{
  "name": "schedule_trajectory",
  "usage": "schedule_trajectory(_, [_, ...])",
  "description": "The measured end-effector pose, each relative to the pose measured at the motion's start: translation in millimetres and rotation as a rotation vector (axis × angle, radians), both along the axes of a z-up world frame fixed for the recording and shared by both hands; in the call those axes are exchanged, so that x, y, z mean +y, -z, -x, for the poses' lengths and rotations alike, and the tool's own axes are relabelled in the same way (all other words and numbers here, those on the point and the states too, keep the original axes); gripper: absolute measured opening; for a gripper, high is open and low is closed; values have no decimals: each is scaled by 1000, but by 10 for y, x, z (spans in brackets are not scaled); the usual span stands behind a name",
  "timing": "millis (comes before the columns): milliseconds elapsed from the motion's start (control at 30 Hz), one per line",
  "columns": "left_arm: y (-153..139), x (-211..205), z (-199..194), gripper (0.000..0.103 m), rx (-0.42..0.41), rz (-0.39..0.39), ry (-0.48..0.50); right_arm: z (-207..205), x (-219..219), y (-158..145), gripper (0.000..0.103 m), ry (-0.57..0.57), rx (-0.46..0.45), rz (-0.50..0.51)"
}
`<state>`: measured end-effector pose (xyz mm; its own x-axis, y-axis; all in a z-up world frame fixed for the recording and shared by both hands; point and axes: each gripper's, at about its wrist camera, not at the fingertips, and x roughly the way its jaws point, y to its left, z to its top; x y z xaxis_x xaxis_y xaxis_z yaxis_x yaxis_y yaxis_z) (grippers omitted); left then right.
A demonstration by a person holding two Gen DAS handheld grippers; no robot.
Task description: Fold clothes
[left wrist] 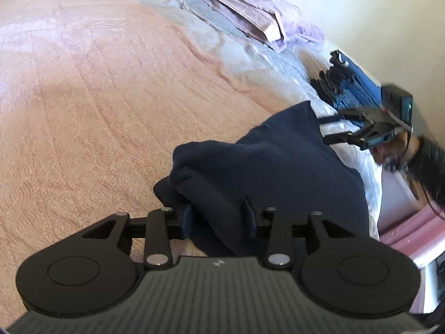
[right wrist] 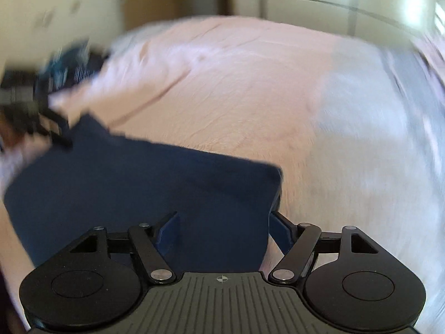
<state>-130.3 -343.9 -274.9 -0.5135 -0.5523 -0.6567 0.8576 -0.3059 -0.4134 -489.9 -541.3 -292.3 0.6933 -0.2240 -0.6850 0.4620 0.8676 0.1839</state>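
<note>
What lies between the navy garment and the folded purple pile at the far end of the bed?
Only bare bedspread separates the navy garment from the purple pile, seen in the left wrist view.

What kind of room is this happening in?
Most likely a bedroom. A wide bed with a pink quilted bedspread fills both views, folded lilac linens lie at its far end, and a stack of folded blue clothes sits near the wall beside the navy garment being folded.

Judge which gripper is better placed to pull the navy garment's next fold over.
The left gripper, probably: the navy garment is bunched between its fingers, while the right gripper merely straddles a flat edge, jaws wide apart.
</note>
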Motion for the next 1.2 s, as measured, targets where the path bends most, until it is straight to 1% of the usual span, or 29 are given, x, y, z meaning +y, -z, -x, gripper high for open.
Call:
schedule_trajectory(67, [30, -28, -6, 35, 22, -8, -21, 133, -76, 70, 73, 77, -76, -87])
schedule_trajectory(133, [61, -43, -6, 33, 31, -11, -30, 189, -152, 112, 73, 138, -117, -135])
schedule_trajectory(167, [62, -46, -8, 29, 36, -8, -33, 203, -190, 126, 68, 163, -126, -149])
schedule_trajectory(200, [61, -49, -12, 21, 41, -4, -37, 216, -228, 139, 38, 188, -135, -163])
schedule_trajectory(233, [46, -51, -28, 19, 60, 8, -42, 208, -282, 148, 23, 210, -127, -176])
schedule_trajectory(267, [28, -53, -48, 17, 80, 21, -47, 194, -330, 120, 12, 234, -108, -172])
schedule_trajectory(300, [28, -59, -78, 18, 96, 22, -58, 188, -345, 88, 12, 253, -90, -153])
schedule_trajectory(333, [58, -79, -85, 18, 91, 9, -60, 196, -388, 85, 12, 262, -70, -135])
schedule_trajectory(400, [144, -122, -79, 23, 63, -24, -62, 141, -450, 92, 12, 266, -14, -89])
schedule_trajectory(433, [152, -133, -98, 23, 74, -33, -68, 99, -424, 80, 12, 267, 10, -51])
schedule_trajectory(500, [134, -143, -140, 30, 94, -45, -83, -23, -284, 15, 12, 264, 61, 41])
schedule_trajectory(567, [58, -101, -194, 30, 88, -31, -120, -87, -74, -71, 14, 250, 104, 130])
schedule_trajectory(633, [-20, -46, -260, 30, 73, -31, -152, -121, 196, -178, 29, 216, 110, 199])
schedule_trajectory(667, [-76, 2, -270, 31, 48, -18, -159, -161, 342, -227, 45, 193, 104, 226])
schedule_trajectory(700, [-135, 53, -274, 30, 21, -2, -165, -179, 477, -260, 53, 168, 90, 244])
schedule_trajectory(767, [-253, 154, -283, 28, -34, 31, -175, -258, 695, -257, 54, 112, 58, 240])
schedule_trajectory(833, [-353, 219, -186, 28, -49, 65, -130, -355, 905, -241, 54, 55, 25, 230])
schedule_trajectory(933, [-433, 231, -4, 24, -75, 108, -47, -550, 1071, -210, 54, -9, 6, 200])
schedule_trajectory(1000, [-392, 150, 103, 20, -101, 109, 1, -751, 1073, -177, 53, -50, 12, 181])
schedule_trajectory(1067, [-292, 97, 97, 19, -100, 94, 9, -1026, 977, -132, 53, -84, 21, 171])
schedule_trajectory(1100, [-240, 72, 90, 15, -99, 86, 11, -1176, 913, -104, 53, -98, 28, 166])
schedule_trajectory(1133, [-188, 47, 82, 14, -98, 77, 14, -1314, 862, -68, 53, -111, 37, 159])
schedule_trajectory(1200, [-83, -4, 67, 14, -95, 61, 18, -1581, 716, 80, 53, -138, 81, 132])
